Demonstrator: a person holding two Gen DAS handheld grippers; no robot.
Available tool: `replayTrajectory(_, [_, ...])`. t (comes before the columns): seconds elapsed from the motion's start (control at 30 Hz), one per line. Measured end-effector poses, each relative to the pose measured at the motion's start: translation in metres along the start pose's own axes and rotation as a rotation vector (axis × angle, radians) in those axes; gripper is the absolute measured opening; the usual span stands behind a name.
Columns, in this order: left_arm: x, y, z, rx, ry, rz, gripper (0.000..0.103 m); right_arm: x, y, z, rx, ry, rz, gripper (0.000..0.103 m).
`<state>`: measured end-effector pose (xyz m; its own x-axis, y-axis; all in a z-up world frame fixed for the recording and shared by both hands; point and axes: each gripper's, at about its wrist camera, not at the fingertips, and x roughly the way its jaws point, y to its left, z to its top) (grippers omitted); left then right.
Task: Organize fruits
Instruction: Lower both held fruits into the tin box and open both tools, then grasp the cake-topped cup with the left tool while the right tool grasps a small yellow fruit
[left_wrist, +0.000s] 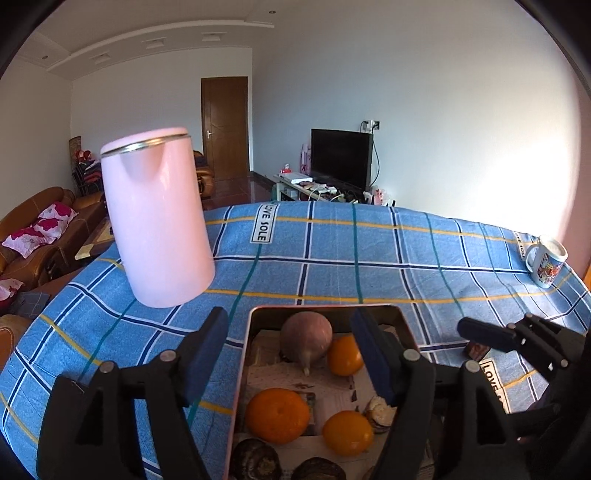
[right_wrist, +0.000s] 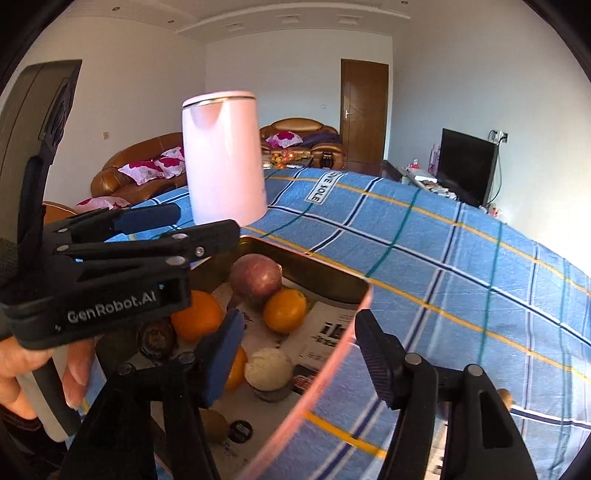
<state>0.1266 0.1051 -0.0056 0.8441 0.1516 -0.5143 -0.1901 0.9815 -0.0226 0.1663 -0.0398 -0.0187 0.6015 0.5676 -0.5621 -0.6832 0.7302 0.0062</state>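
Note:
A metal tin (left_wrist: 325, 308) lined with printed paper sits on the blue checked tablecloth. It holds three oranges (left_wrist: 277, 415), a purple round fruit (left_wrist: 306, 338), a pale peeled fruit (left_wrist: 378, 408) and dark brown fruits (left_wrist: 255, 459). My left gripper (left_wrist: 291, 354) is open and empty, hovering over the tin's left part. The tin also shows in the right wrist view (right_wrist: 332, 275), with the purple fruit (right_wrist: 255, 280) and oranges (right_wrist: 285, 310). My right gripper (right_wrist: 295, 354) is open and empty above the tin's right rim. The left gripper (right_wrist: 177, 225) shows there too.
A tall pink kettle (left_wrist: 157, 218) stands on the cloth behind the tin, to the left. A printed mug (left_wrist: 546, 264) stands at the table's far right edge. A small brown item (left_wrist: 476, 349) lies right of the tin. Sofas, a door and a TV are beyond.

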Motion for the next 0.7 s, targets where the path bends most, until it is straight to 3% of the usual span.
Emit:
replayTrajectory(0.07, [-0.005,-0.013,0.000,0.006,-0.015,-0.023,0.079,-0.018,-0.022,-0.006,0.014,-0.022,-0.053,0.064])
replayTrajectory(0.27, [-0.004,-0.070,-0.005,0.066,-0.006,-0.095,0.079,-0.047,-0.120,-0.032,0.226,-0.004,-0.242,0.064])
replayTrajectory(0.37, [0.002,-0.096,-0.008,0.095,0.014,-0.120,0.079,-0.048,-0.149,-0.043,0.303,0.024,-0.277,0.064])
replayTrajectory(0.5, [0.008,-0.120,-0.011,0.117,0.033,-0.136,0.079,-0.037,-0.164,-0.050,0.332,0.086,-0.268,0.064])
replayTrajectory(0.63, [0.009,-0.130,-0.015,0.133,0.042,-0.136,0.079,-0.022,-0.167,-0.055,0.356,0.134,-0.208,0.050])
replayTrajectory(0.7, [0.009,-0.131,-0.015,0.133,0.046,-0.132,0.079,-0.014,-0.166,-0.058,0.352,0.162,-0.187,0.050])
